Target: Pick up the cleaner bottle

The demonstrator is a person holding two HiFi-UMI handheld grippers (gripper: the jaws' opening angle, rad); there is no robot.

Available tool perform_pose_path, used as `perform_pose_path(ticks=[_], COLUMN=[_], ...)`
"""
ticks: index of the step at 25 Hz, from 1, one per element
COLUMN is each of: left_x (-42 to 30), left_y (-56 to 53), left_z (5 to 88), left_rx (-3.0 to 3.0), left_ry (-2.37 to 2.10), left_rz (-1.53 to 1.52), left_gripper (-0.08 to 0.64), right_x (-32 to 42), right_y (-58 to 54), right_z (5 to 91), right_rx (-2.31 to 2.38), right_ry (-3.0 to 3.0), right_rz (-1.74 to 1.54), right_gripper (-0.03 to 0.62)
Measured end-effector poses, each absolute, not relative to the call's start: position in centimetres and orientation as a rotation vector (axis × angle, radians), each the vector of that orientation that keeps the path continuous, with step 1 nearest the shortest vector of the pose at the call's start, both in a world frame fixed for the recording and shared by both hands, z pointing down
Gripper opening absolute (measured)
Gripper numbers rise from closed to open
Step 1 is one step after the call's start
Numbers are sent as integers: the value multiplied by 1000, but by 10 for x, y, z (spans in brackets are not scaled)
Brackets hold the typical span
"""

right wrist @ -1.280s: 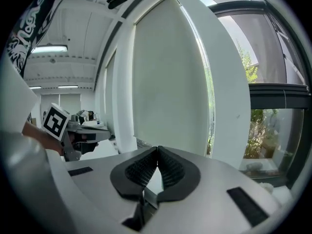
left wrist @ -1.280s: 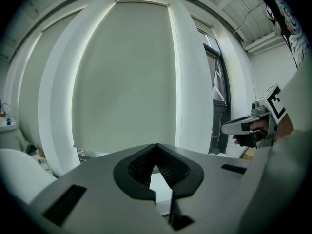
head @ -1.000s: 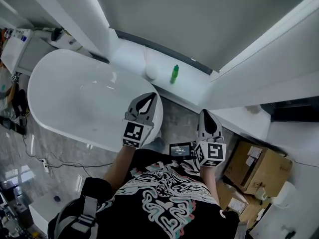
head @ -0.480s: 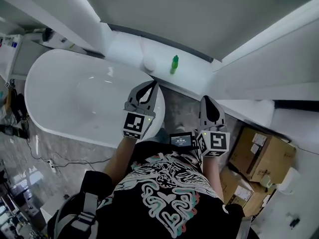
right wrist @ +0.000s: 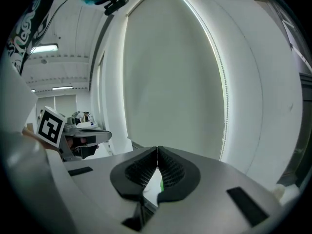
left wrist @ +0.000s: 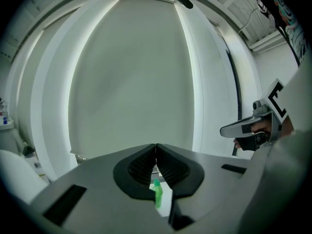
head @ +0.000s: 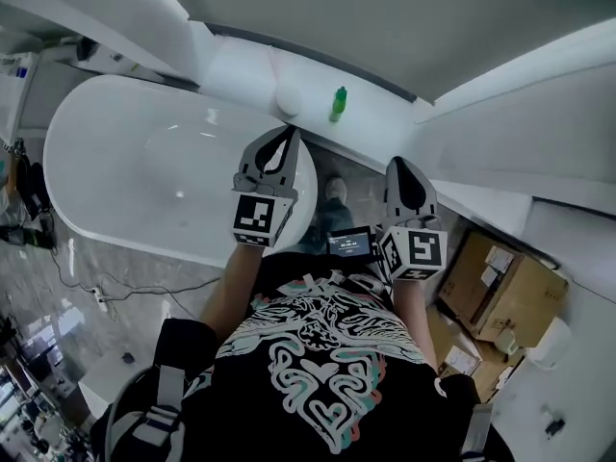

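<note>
A small green cleaner bottle (head: 339,103) stands upright on the white ledge (head: 375,133) against the wall, just right of the bathtub's end. In the left gripper view the green bottle (left wrist: 157,194) shows far off through the gap below the shut jaws. My left gripper (head: 286,135) is held over the bathtub's right end, short of the bottle, shut and empty. My right gripper (head: 401,166) hovers over the floor to the right, also shut with nothing in it. A sliver of the green bottle (right wrist: 160,185) peeks through under the right gripper's jaws.
A white oval bathtub (head: 144,171) fills the left. A round white object (head: 288,99) sits on the ledge left of the bottle. Cardboard boxes (head: 500,296) stand at the right by a white counter. Cables lie on the marble floor (head: 125,287) at the left.
Both grippers have moved forward toward the ledge, and the bottle now sits higher in the head view. Both have stayed shut.
</note>
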State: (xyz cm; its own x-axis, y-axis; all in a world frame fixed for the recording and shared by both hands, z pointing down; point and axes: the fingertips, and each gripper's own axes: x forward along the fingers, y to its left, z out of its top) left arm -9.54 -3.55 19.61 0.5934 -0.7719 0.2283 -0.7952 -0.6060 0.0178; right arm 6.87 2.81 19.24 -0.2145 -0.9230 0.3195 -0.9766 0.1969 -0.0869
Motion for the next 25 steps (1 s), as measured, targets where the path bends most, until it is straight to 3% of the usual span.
perform_pose_path(ticks=[10, 25], left_x=[-95, -63], left_y=[-61, -67], left_z=[208, 299], left_rx=[2624, 2575], left_ry=[-1401, -1345], left_rz=[272, 395], left_gripper=[17, 17], right_x=[70, 87], right_y=[-5, -39], right_z=[203, 290], right_rx=[1730, 1605], right_ry=[-2304, -2307], right_rz=[394, 458], right_gripper=[28, 28])
